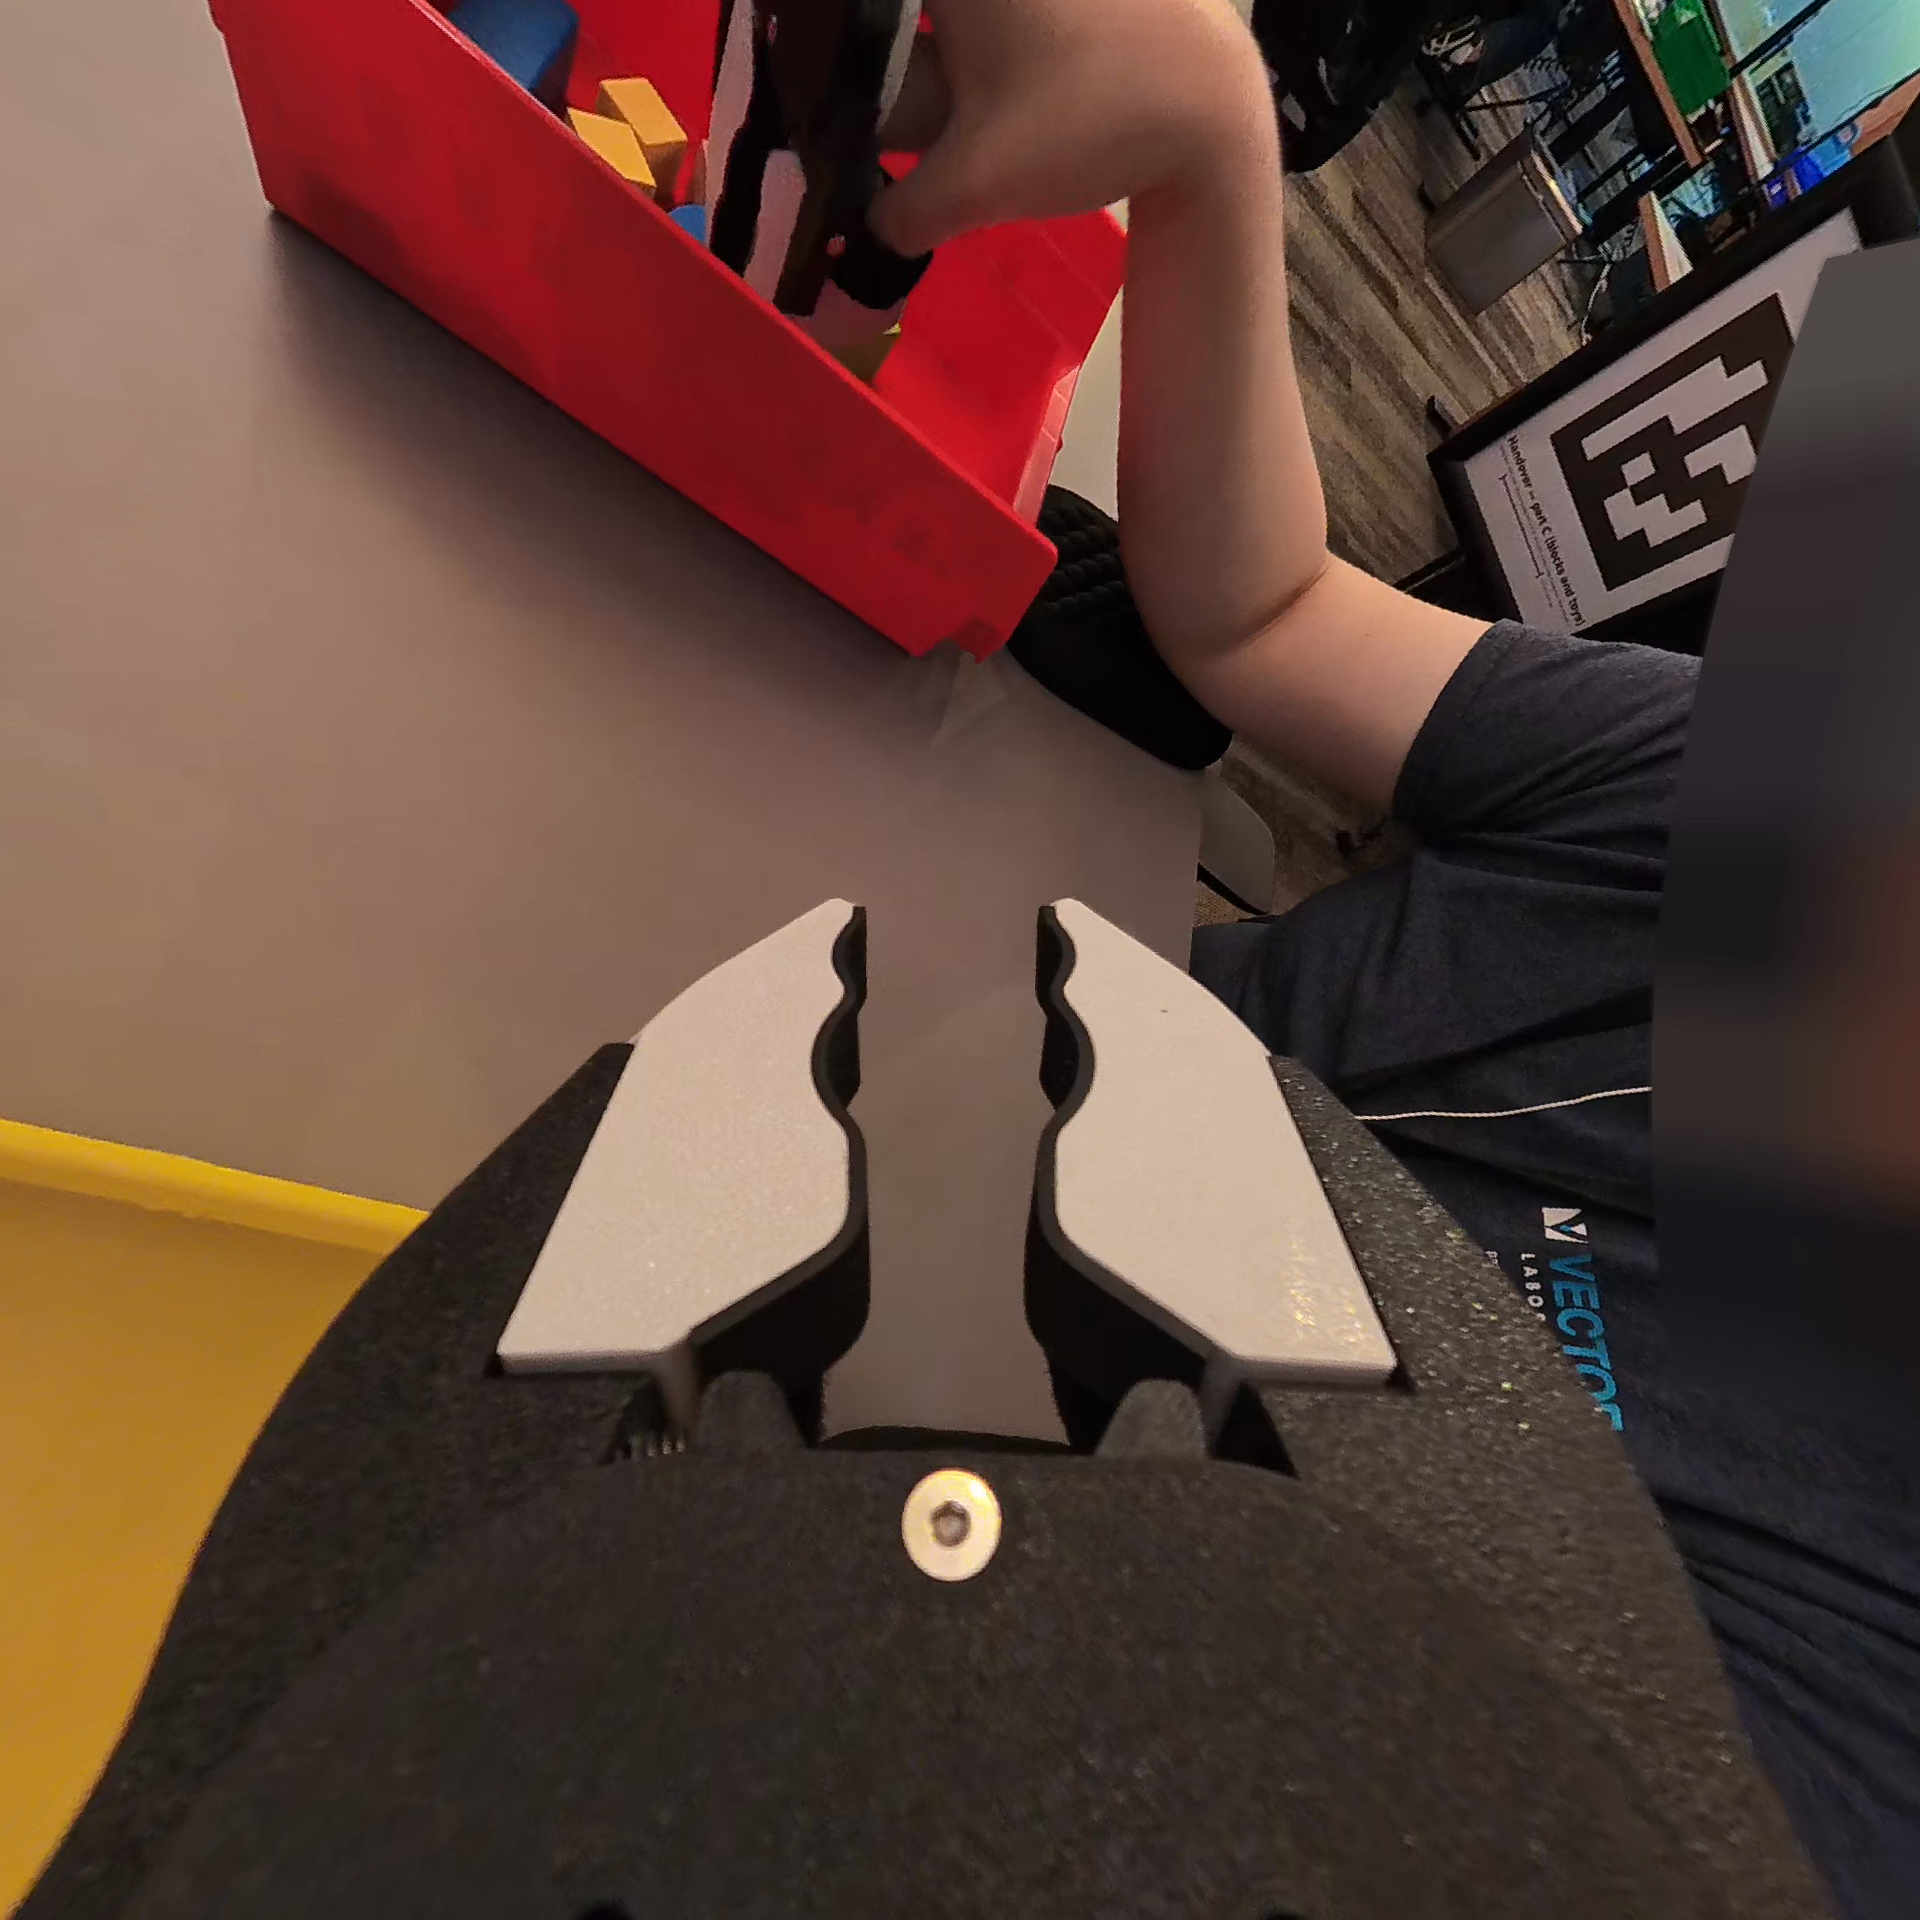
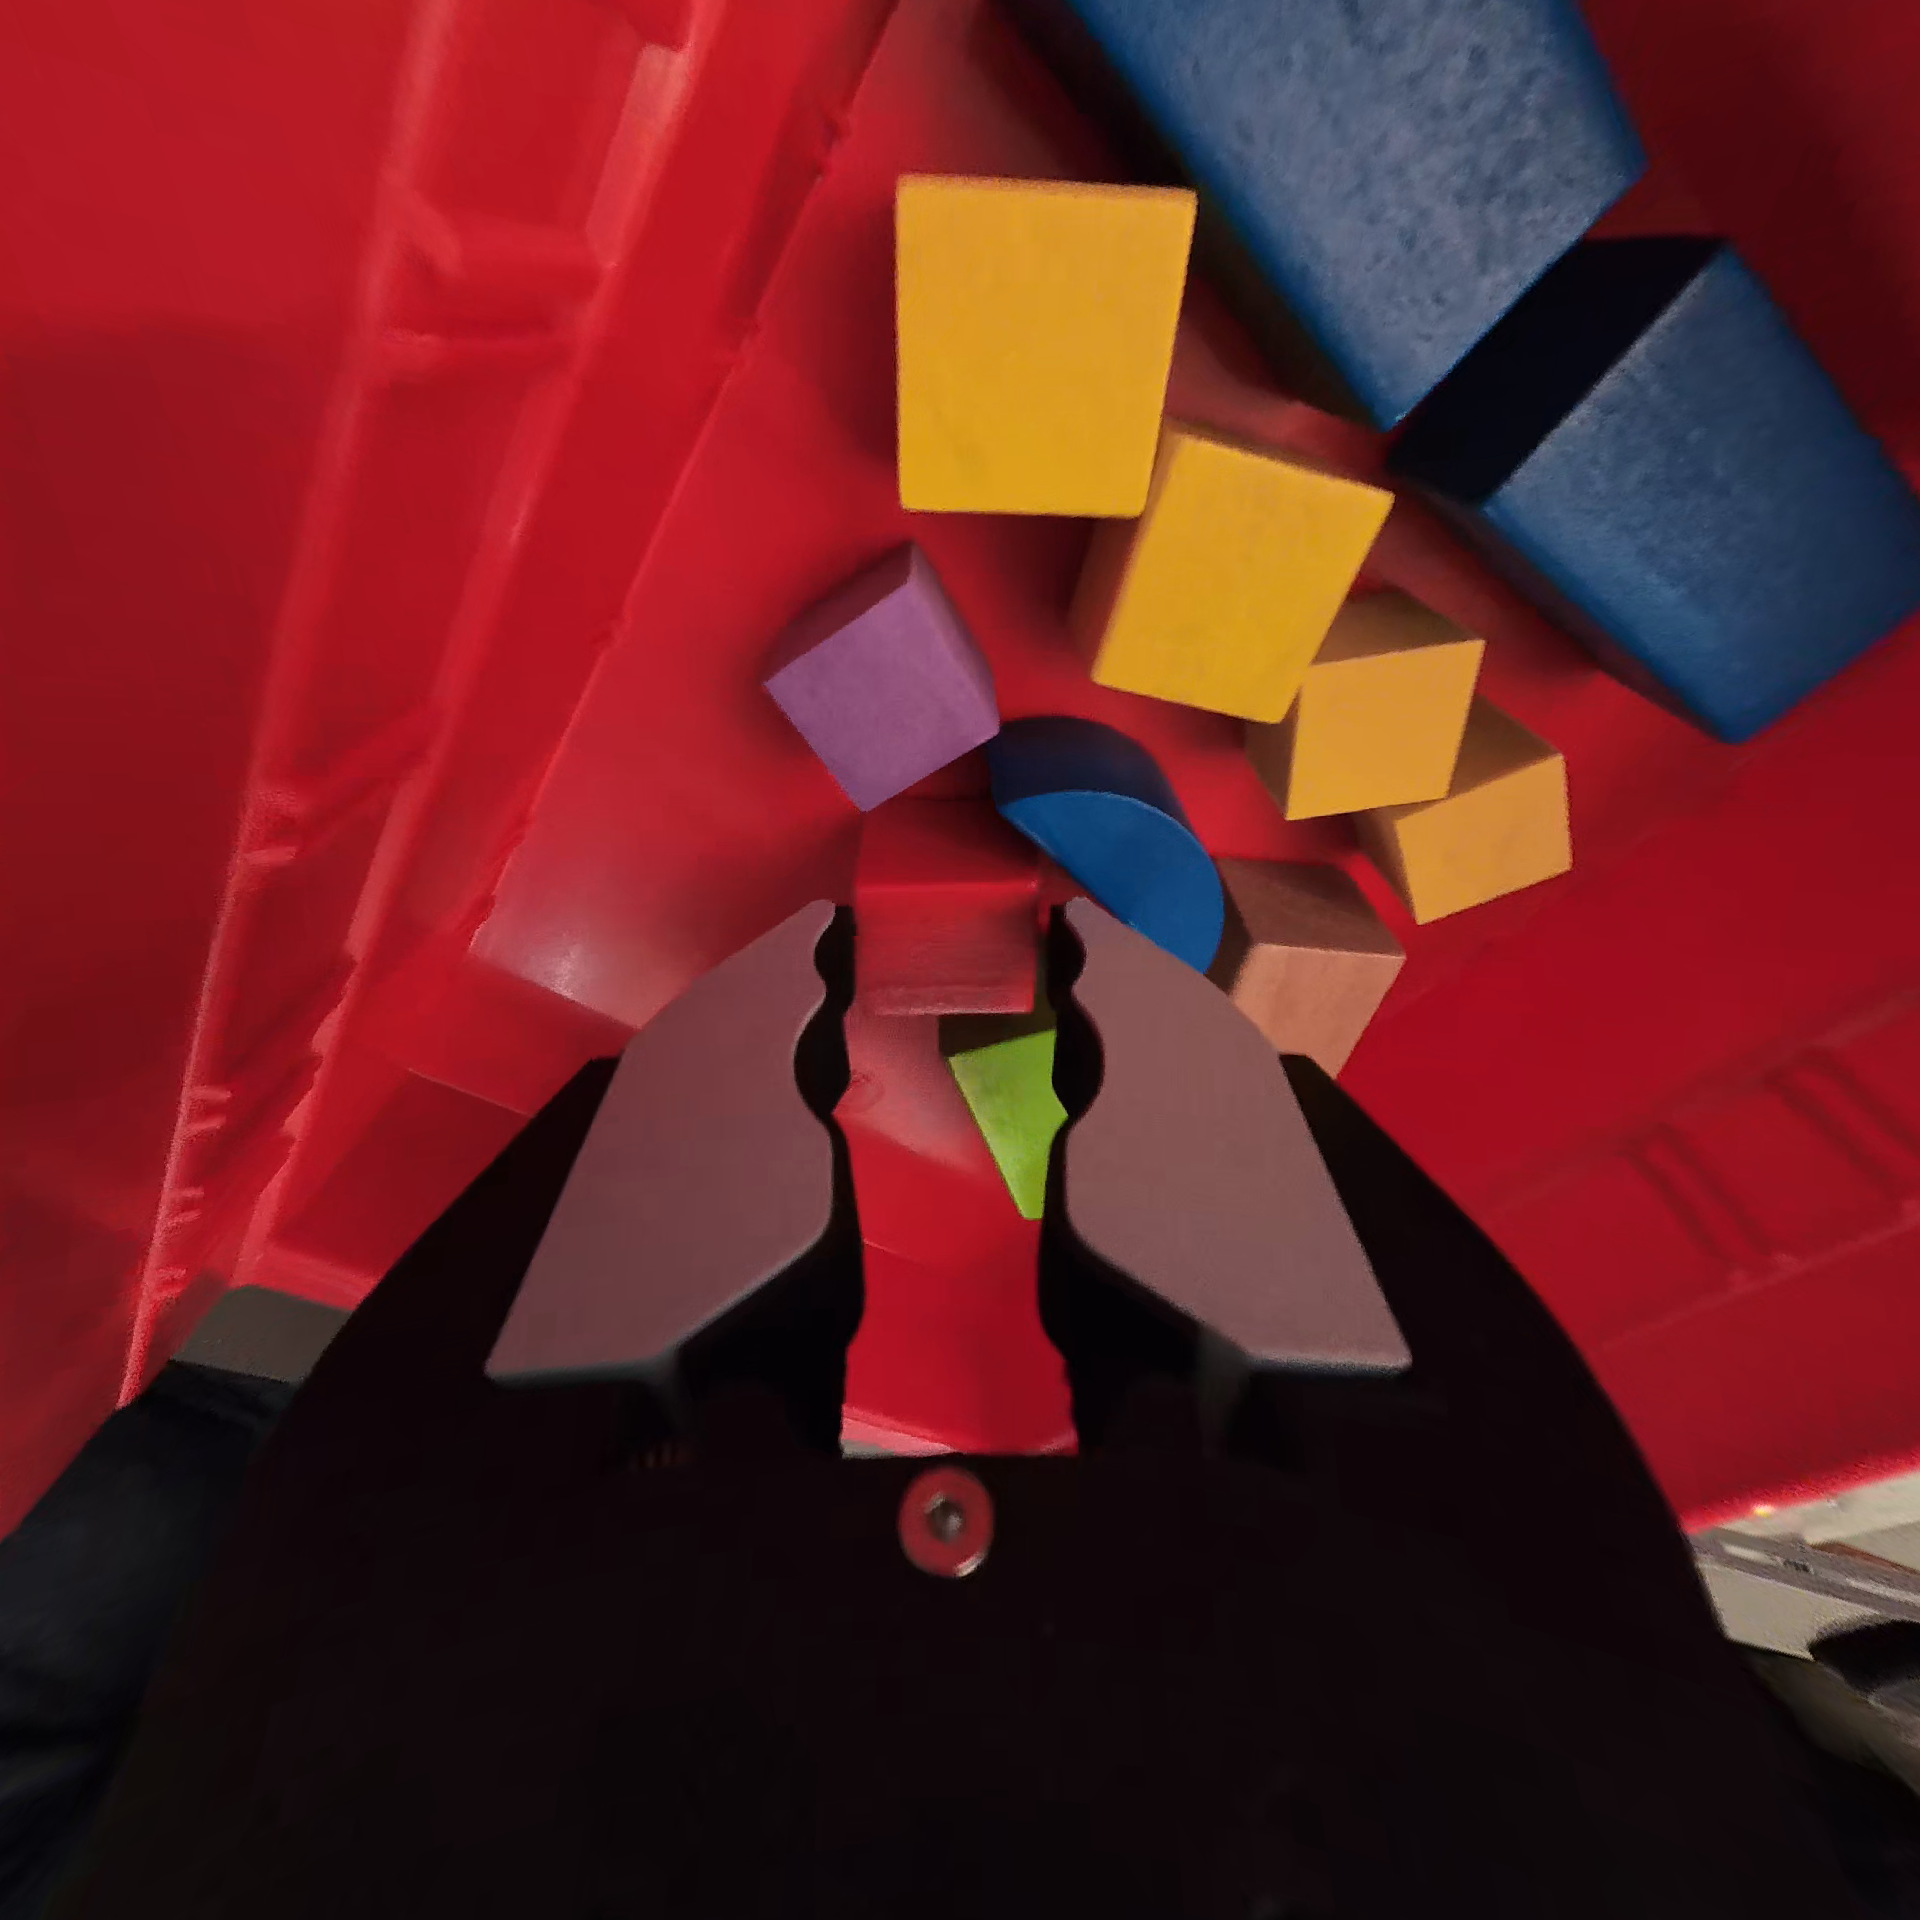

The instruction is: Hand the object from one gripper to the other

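My right gripper [image 2: 945,914] is inside the red bin [image 2: 312,623], open, with a fingertip on each side of a small red block [image 2: 945,925]. The block nearly fills the gap and I cannot tell whether the pads touch it. A green block [image 2: 1013,1101] lies just under it. My left gripper [image 1: 951,914] is open and empty above the grey table [image 1: 416,779], well short of the red bin [image 1: 623,343]. The left wrist view shows the right gripper [image 1: 821,208], held by a hand, reaching down into that bin.
The bin also holds a purple cube [image 2: 883,686], a blue half-cylinder [image 2: 1122,842], several yellow and orange blocks [image 2: 1039,343], a brown block [image 2: 1309,966] and large blue blocks [image 2: 1683,551]. A yellow bin [image 1: 156,1299] sits at the left gripper's near left. The person's arm [image 1: 1216,520] is at the table's right edge.
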`<state>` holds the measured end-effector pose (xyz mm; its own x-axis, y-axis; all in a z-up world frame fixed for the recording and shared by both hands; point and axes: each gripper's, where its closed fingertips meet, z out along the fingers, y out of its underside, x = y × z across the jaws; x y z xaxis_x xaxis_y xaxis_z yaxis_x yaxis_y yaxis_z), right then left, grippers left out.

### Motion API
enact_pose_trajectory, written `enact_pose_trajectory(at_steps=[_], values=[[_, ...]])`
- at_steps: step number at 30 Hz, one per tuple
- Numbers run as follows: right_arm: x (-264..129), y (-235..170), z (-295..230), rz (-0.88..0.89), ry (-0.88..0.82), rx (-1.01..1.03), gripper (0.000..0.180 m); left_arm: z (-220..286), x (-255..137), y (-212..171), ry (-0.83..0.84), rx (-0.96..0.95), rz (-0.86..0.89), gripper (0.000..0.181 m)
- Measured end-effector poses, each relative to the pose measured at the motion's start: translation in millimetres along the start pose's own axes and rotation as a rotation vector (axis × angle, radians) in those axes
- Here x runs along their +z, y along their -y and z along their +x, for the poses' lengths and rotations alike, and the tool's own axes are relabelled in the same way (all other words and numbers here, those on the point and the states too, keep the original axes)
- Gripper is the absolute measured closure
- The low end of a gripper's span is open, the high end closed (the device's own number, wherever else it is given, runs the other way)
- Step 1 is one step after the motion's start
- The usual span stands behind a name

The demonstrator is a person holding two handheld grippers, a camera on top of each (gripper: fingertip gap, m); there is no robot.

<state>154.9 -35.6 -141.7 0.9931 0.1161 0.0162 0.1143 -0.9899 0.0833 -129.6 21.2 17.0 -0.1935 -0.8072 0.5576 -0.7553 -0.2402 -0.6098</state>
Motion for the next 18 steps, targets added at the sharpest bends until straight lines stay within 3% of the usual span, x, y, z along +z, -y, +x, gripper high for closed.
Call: enact_pose_trajectory(at_steps=[5, 7, 12, 18], values=[[-27.8, -2.8, 4.4, 0.105, -0.020, 0.003, 0.140, -9.9, -16.9, -3.0, 0.062, -0.014, 0.020, 0.150], [-41.7, -5.1, 7.5, 0.163, -0.026, 0.012, 0.140, -32.8, -33.9, -8.0, 0.194, -0.046, 0.036, 0.150], [-67.5, -12.3, 16.5, 0.266, -0.052, 0.039, 0.140, -126.9, -99.7, -50.2, 0.715, -0.266, -0.012, 0.151], [-70.1, -17.3, 18.7, 0.265, -0.067, 0.037, 0.140, -183.6, -118.5, -91.7, 0.868, -0.527, -0.059, 0.152]])
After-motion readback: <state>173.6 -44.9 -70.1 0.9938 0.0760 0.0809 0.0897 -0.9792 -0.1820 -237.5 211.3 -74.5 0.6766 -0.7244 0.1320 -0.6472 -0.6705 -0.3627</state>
